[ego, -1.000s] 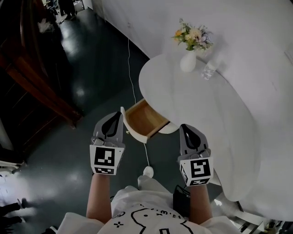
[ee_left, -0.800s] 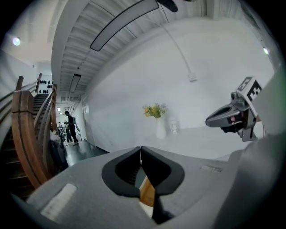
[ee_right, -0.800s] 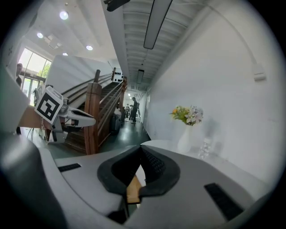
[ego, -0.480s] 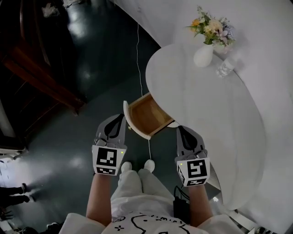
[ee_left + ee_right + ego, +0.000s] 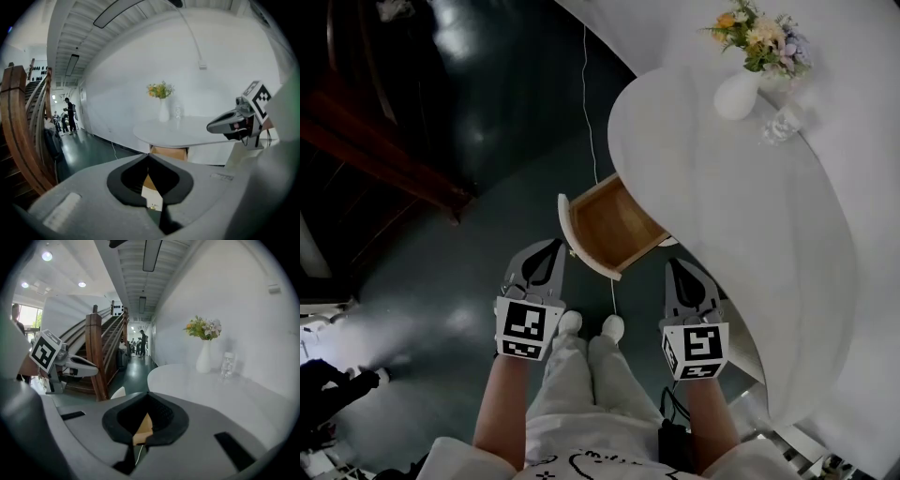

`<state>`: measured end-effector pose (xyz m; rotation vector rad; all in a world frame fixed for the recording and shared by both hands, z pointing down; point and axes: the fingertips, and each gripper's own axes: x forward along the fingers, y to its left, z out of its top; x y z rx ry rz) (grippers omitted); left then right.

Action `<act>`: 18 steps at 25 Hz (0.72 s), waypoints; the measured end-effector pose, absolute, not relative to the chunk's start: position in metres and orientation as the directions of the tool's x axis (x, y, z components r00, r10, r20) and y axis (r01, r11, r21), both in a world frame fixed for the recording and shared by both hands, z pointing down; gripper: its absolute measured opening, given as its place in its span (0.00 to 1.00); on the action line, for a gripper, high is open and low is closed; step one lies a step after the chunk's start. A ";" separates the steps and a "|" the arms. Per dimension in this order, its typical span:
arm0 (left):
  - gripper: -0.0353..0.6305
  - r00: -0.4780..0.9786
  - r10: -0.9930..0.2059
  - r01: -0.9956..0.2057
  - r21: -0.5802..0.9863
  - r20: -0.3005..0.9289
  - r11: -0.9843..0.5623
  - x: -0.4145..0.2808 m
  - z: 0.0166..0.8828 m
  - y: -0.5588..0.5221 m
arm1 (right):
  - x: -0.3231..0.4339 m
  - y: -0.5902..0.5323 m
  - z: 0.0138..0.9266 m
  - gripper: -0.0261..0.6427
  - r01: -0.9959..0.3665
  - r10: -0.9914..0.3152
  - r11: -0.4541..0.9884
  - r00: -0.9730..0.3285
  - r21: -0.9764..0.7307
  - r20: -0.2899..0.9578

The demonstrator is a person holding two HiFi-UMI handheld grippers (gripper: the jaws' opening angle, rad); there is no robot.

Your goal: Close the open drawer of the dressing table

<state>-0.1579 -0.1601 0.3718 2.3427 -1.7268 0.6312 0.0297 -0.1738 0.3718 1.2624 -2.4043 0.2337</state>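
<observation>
White dressing table (image 5: pixel 722 206), dark glossy floor (image 5: pixel 478 131)

My head view is harsh in contrast. The white table (image 5: pixel 750 234) and the wall (image 5: pixel 862 112) behind it come out bright and nearly featureless. The dark floor (image 5: pixel 441 262) sinks almost to black, broken only by soft patches of glare up top and at the lower left. I see no hard shadows.

Both gripper views are brighter, lit by ceiling spots (image 5: pixel 47 256) and a long strip lamp (image 5: pixel 151 256), with daylight from a window (image 5: pixel 28 317) on the left. Their wide lenses bow straight lines and leave black corners. The left claw (image 5: pixel 147 154) and right claw (image 5: pixel 147 393), close to the lens, look soft.
</observation>
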 end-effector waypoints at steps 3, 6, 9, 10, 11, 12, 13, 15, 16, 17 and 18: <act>0.08 0.253 -0.856 -0.938 -0.103 0.451 -0.332 -0.161 0.391 -0.158 | 0.026 -0.169 0.388 0.04 -0.820 -0.743 0.571 -0.497 0.037 0.447; 0.08 0.274 -0.835 -0.929 -0.091 0.477 -0.358 -0.163 0.411 -0.152 | 0.023 -0.159 0.405 0.04 -0.822 -0.736 0.569 -0.488 0.037 0.469; 0.08 0.291 -0.817 -0.922 -0.082 0.498 -0.379 -0.163 0.433 -0.150 | 0.024 -0.152 0.423 0.04 -0.832 -0.735 0.555 -0.474 0.028 0.485; 0.08 0.294 -0.812 -0.921 -0.077 0.504 -0.382 -0.163 0.441 -0.150 | 0.026 -0.150 0.429 0.04 -0.838 -0.736 0.546 -0.467 0.022 0.490; 0.08 0.296 -0.808 -0.921 -0.073 0.510 -0.383 -0.163 0.449 -0.150 | 0.027 -0.148 0.435 0.04 -0.844 -0.737 0.536 -0.459 0.014 0.495; 0.08 0.296 -0.804 -0.921 -0.069 0.516 -0.383 -0.163 0.458 -0.150 | 0.029 -0.146 0.442 0.04 -0.851 -0.739 0.525 -0.451 0.007 0.501; 0.08 0.296 -0.800 -0.921 -0.065 0.522 -0.383 -0.163 0.466 -0.150 | 0.031 -0.143 0.449 0.04 -0.858 -0.739 0.514 -0.443 0.000 0.508; 0.08 0.297 -0.791 -0.922 -0.055 0.535 -0.383 -0.164 0.482 -0.149 | 0.034 -0.138 0.464 0.04 -0.873 -0.740 0.488 -0.421 -0.011 0.524; 0.08 0.299 -0.786 -0.921 -0.050 0.542 -0.386 -0.165 0.490 -0.149 | 0.036 -0.136 0.472 0.04 -0.880 -0.741 0.474 -0.410 -0.018 0.532; 0.08 0.303 -0.780 -0.920 -0.047 0.547 -0.390 -0.165 0.496 -0.148 | 0.038 -0.134 0.478 0.04 -0.888 -0.742 0.460 -0.399 -0.024 0.538; 0.08 0.307 -0.774 -0.917 -0.045 0.553 -0.396 -0.165 0.502 -0.148 | 0.039 -0.132 0.483 0.04 -0.894 -0.744 0.447 -0.390 -0.030 0.542</act>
